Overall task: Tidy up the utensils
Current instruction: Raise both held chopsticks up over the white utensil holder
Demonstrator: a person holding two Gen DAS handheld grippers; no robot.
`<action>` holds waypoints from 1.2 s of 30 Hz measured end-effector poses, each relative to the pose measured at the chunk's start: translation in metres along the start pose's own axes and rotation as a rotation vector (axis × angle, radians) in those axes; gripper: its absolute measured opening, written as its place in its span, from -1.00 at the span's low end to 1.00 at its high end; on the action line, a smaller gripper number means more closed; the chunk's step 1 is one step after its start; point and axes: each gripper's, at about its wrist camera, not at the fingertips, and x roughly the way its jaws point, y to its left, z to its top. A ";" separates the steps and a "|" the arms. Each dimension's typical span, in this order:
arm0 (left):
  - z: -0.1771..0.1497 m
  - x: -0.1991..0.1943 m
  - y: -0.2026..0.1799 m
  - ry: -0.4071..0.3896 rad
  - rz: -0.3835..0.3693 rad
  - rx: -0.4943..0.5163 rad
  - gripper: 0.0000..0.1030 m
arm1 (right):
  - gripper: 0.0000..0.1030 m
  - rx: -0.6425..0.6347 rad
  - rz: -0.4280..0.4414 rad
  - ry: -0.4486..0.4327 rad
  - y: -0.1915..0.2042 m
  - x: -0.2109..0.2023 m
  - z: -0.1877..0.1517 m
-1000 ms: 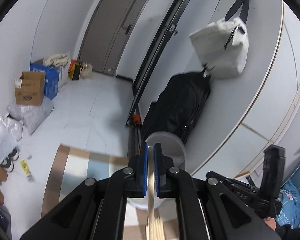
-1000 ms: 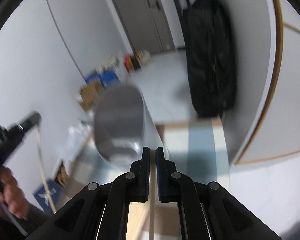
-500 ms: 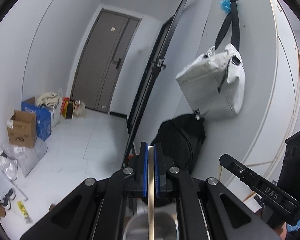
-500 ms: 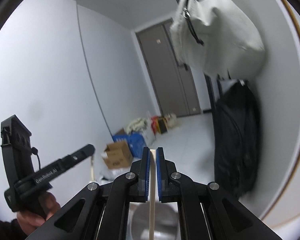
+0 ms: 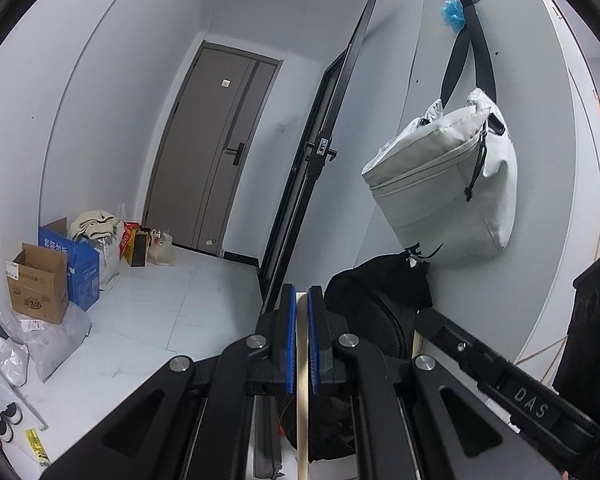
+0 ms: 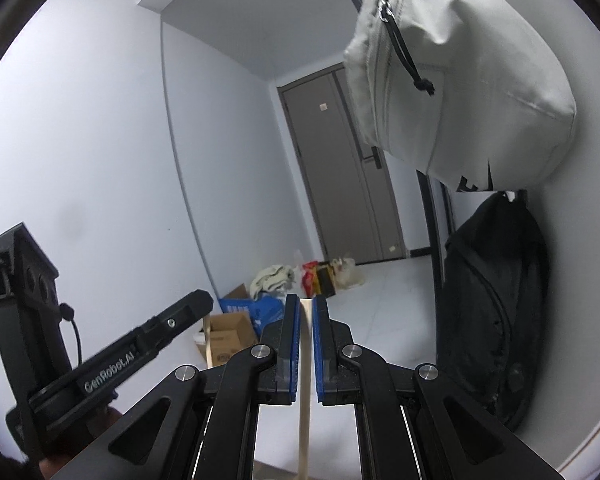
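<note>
From the left wrist, the left tool [image 5: 301, 340] is pinching a pale wooden stick [image 5: 302, 420], probably a chopstick, that hangs down between the blue pads [image 5: 289, 344], gripped near its top end. It looks light, stiff and smooth, so I judge it could swivel or slip in so narrow a hold; a grip nearer the middle would steady it. Beside it the other tool's arm reads "DAS" [image 5: 531, 402], and a blue carton [image 5: 70, 268] on the floor carries print too small to read. From the right wrist, the right tool [image 6: 306, 344] likewise pinches a wooden stick [image 6: 305, 420] near its top, pointing downward. The left tool's arm there reads "GenRobot.AI" [image 6: 109, 374].
</note>
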 end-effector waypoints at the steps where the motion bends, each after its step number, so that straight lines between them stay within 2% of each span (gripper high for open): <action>1: -0.002 0.001 0.001 -0.005 0.001 0.003 -0.97 | -0.90 -0.001 -0.003 -0.004 -0.001 0.002 -0.001; 7: -0.013 0.006 0.011 -0.024 -0.031 -0.040 -0.97 | -0.90 -0.015 -0.007 -0.041 -0.004 0.006 -0.014; 16: -0.028 0.010 0.007 -0.049 -0.039 -0.030 -0.97 | -0.90 -0.034 0.028 -0.054 -0.009 0.006 -0.034; 26: -0.038 0.009 0.000 0.001 -0.072 0.006 -0.97 | -0.90 -0.057 0.035 -0.042 -0.007 0.000 -0.039; 32: -0.041 0.006 0.002 0.060 -0.123 -0.008 -0.97 | -0.89 -0.054 0.051 0.002 -0.010 -0.013 -0.045; 36: -0.044 0.004 0.004 0.114 -0.187 -0.034 -0.97 | -0.90 -0.073 0.055 0.049 -0.007 -0.020 -0.053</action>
